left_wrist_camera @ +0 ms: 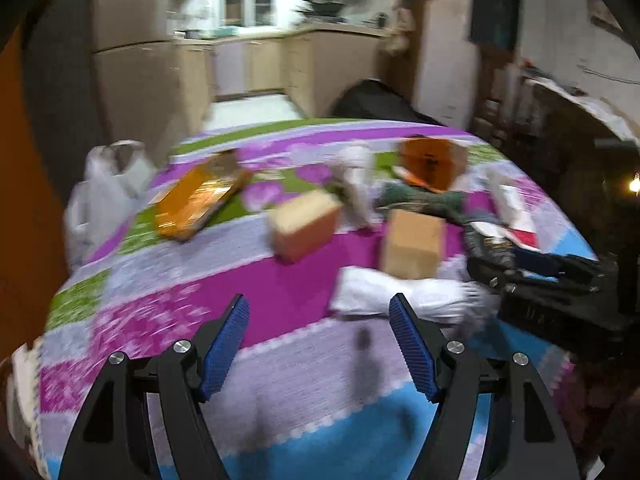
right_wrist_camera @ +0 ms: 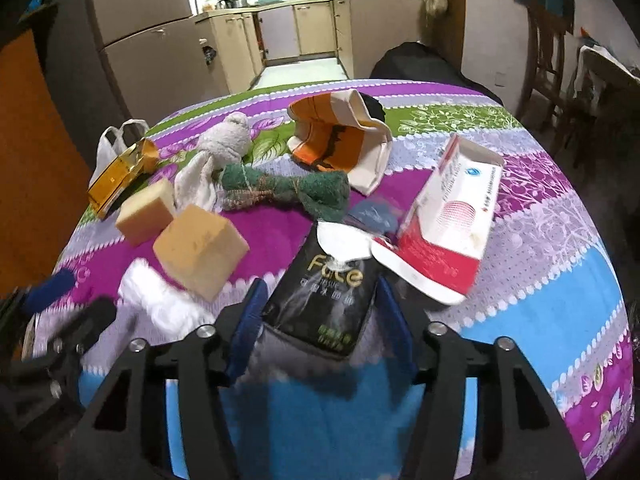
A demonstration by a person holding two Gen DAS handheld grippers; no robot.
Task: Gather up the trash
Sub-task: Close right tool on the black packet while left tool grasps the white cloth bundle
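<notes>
My right gripper (right_wrist_camera: 318,312) is shut on a black tissue pack (right_wrist_camera: 324,300) printed "Face", with white tissue sticking out of its top. My left gripper (left_wrist_camera: 320,344) is open and empty above the cloth, just short of a crumpled white tissue (left_wrist_camera: 400,292); that tissue also shows in the right wrist view (right_wrist_camera: 160,300). Two tan sponge blocks (left_wrist_camera: 412,244) (left_wrist_camera: 304,224) lie beyond it. A white plastic bag (left_wrist_camera: 108,188) hangs at the table's far left edge. The left wrist view is motion-blurred.
A red-and-white carton (right_wrist_camera: 448,216) lies right of the pack. A gold box (right_wrist_camera: 120,176), grey plush toy (right_wrist_camera: 224,140), green knit cloth (right_wrist_camera: 288,192) and orange-and-white bag (right_wrist_camera: 344,136) sit further back. The patterned tablecloth (right_wrist_camera: 540,280) covers the table.
</notes>
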